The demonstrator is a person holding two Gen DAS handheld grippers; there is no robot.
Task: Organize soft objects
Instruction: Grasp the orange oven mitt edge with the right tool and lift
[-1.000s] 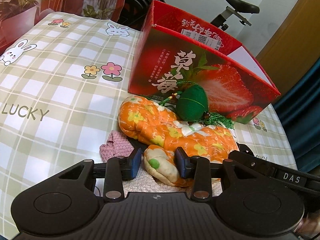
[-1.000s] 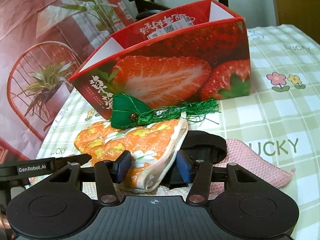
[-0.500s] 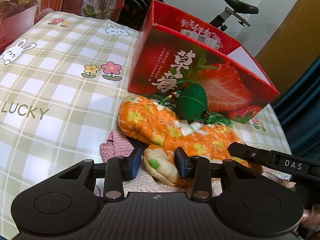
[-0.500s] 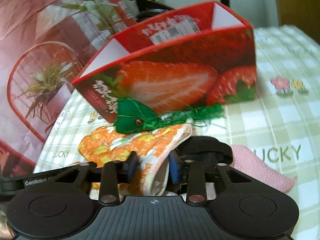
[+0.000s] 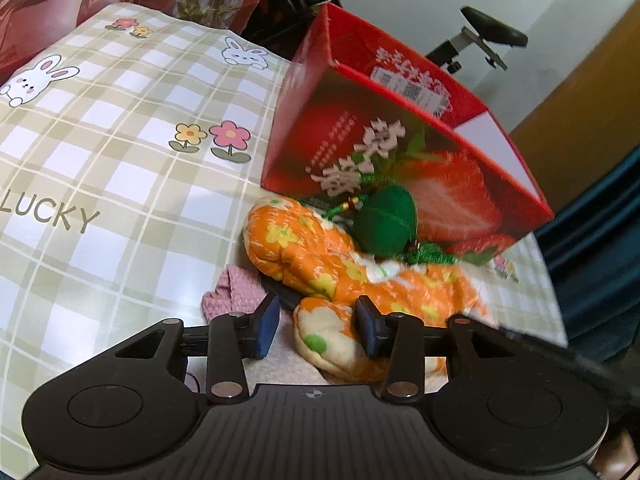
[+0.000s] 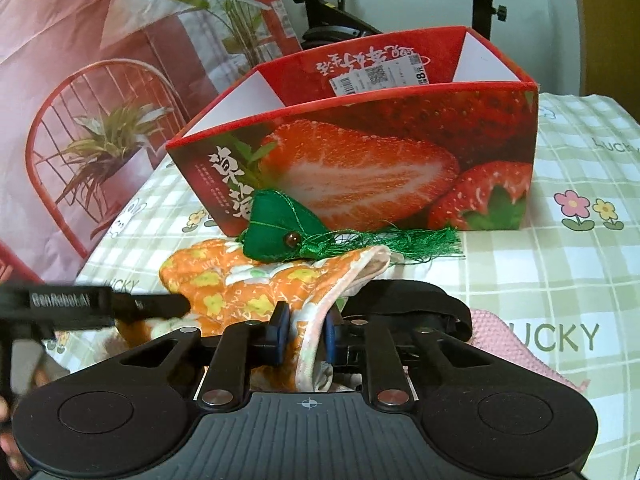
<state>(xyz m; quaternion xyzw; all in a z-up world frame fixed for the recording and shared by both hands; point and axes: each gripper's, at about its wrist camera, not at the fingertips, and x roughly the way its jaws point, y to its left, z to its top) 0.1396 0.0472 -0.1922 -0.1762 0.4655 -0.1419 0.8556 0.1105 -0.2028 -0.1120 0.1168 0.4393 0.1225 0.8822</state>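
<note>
Right claw (image 6: 303, 334): jaws narrow and closing, pads pinching the cuff edge of the orange floral oven mitt (image 6: 256, 292); fabric bunched between them. Mitt runs away from this claw toward the strawberry box (image 6: 360, 168), lying flat on the table (image 6: 540, 272).

Left claw (image 5: 316, 326): jaws partly apart and opening. Mitt's thumb lobe sits between the pads; right pad against it, left pad standing clear with a gap. No grip by this claw.

Green stuffed sachet with tassel (image 6: 280, 226) rests on top of the mitt, just in front of the box's strawberry-printed wall, tassel trailing off the mitt's cuff side.

Pink knitted cloth (image 6: 516, 344) lies under and beside the mitt, on the side away from the box. A black strap-like item (image 6: 416, 300) lies between mitt and pink cloth; cannot tell what it is.

Box stands open-topped behind the mitt, a label stuck on its inner wall. Table carries a green check cloth with rabbits, flowers and the word LUCKY.
</note>
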